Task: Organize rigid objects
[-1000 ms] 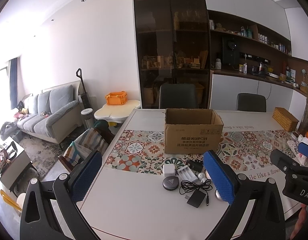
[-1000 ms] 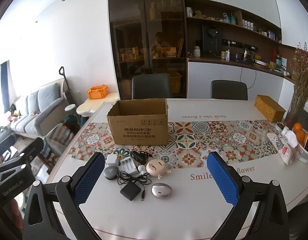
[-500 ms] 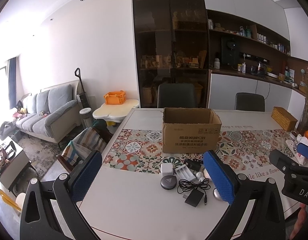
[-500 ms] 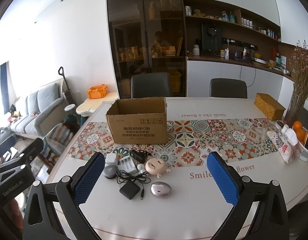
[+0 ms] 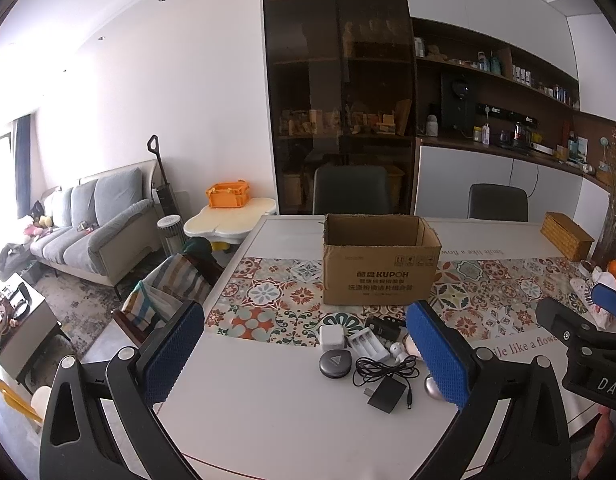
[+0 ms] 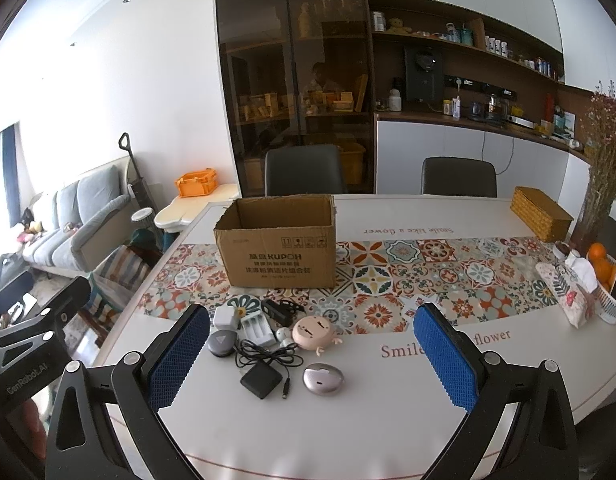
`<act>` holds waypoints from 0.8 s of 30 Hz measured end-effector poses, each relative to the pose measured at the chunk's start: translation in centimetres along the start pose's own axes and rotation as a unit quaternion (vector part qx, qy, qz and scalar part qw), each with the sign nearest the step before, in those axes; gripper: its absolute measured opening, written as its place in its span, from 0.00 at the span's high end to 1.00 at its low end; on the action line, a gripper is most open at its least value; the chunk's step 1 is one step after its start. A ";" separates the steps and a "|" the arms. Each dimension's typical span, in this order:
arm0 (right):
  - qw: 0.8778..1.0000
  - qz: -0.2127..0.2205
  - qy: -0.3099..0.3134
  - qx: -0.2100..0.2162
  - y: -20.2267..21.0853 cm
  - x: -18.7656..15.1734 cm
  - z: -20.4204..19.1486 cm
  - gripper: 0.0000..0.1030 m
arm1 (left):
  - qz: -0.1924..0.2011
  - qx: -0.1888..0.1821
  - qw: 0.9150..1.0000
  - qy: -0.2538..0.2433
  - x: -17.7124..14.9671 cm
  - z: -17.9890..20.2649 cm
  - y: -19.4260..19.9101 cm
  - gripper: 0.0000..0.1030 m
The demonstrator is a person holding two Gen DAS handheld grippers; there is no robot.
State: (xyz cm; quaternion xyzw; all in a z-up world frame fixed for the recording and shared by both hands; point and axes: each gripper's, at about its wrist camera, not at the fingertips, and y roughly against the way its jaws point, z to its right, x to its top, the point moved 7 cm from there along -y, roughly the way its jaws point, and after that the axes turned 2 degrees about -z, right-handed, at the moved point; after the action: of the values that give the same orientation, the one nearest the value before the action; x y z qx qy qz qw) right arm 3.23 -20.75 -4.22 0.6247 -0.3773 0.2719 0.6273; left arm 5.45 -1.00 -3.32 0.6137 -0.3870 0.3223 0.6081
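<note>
Small rigid items lie clustered on the white bench (image 6: 388, 400) just near of the open cardboard box (image 6: 278, 248): a white adapter (image 6: 225, 317), battery charger (image 6: 257, 327), round grey puck (image 6: 221, 343), black power adapter (image 6: 261, 379) with coiled cable, pink round gadget (image 6: 313, 331) and silver oval case (image 6: 323, 378). Left claw (image 5: 304, 356) and right claw (image 6: 312, 360) both hang spread wide and empty above the near bench edge. What appear to be white earbuds (image 6: 283, 335) sit among the cluster, too small to confirm.

The white dining table (image 6: 388, 408) carries a patterned tile-print runner (image 6: 408, 276). An open cardboard box (image 6: 280, 252) stands on the runner; small electronics cluster at its 6 o'clock: battery charger (image 6: 257, 329), black adapter (image 6: 261, 380), silver oval case (image 6: 323, 379). A wicker box (image 6: 542, 218) sits at 2 o'clock.
</note>
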 end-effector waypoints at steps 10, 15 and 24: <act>1.000 -0.001 -0.001 0.001 0.0 0.0 0.0 0.01 | 0.001 -0.002 1.000 -0.002 0.1 0.3 0.0 0.00; 1.000 -0.002 0.000 0.001 -0.1 0.0 0.0 0.01 | -0.001 -0.005 1.000 -0.002 0.2 0.5 -0.2 0.00; 1.000 -0.006 0.002 0.002 -0.5 0.2 0.0 0.01 | -0.007 -0.005 1.000 -0.005 0.0 0.5 -0.6 0.00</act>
State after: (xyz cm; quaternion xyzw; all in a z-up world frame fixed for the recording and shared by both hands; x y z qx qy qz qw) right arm 3.75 -20.86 -4.35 0.6278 -0.3719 0.2696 0.6284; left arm 5.96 -1.56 -3.66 0.6148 -0.3875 0.3126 0.6117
